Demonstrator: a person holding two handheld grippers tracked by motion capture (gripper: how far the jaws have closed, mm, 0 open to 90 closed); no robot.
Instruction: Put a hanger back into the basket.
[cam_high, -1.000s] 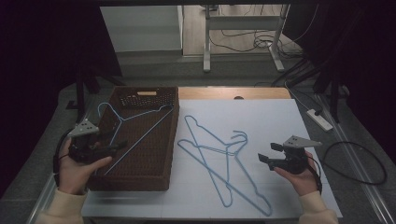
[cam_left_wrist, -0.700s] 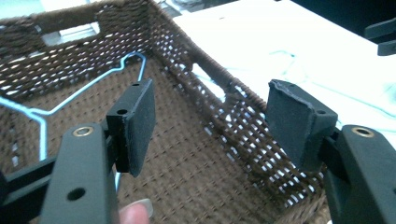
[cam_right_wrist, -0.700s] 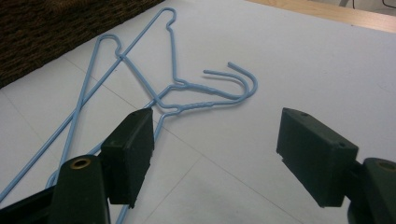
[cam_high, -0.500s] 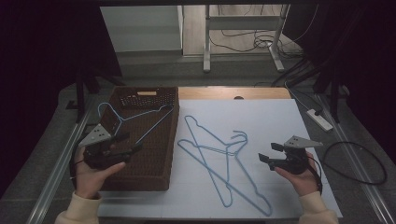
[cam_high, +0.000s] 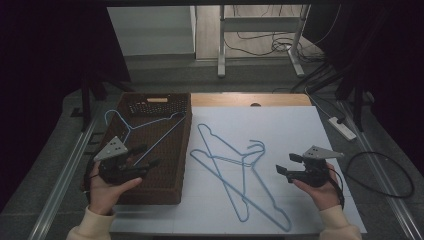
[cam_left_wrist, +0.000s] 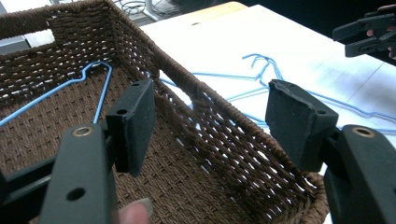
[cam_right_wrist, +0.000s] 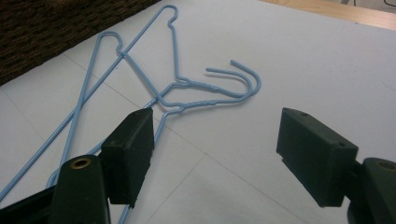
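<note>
A brown woven basket (cam_high: 172, 150) stands on the left of the white table sheet (cam_high: 280, 130). One blue wire hanger (cam_high: 145, 125) lies inside it. My left gripper (cam_high: 146, 156) hovers open over the basket's near half, nothing between its pads. In the left gripper view the jaws (cam_left_wrist: 212, 100) straddle the basket's right wall (cam_left_wrist: 224, 135), with the hanger (cam_left_wrist: 103, 93) on the floor beyond. Two more blue hangers (cam_high: 235, 170) lie crossed on the sheet. My right gripper (cam_high: 286, 164) is open just right of them; its view (cam_right_wrist: 217, 126) shows their hooks (cam_right_wrist: 252, 79) ahead.
A white power strip (cam_high: 342, 127) and a black cable loop (cam_high: 380, 170) lie off the table's right side. A strip of bare wood (cam_high: 250, 100) runs along the far edge. A metal rail (cam_high: 65, 170) borders the left. The right gripper (cam_left_wrist: 369, 35) shows far off.
My left gripper has moved right, from the basket's left rim to over its inside. The right gripper and the hangers have stayed put.
</note>
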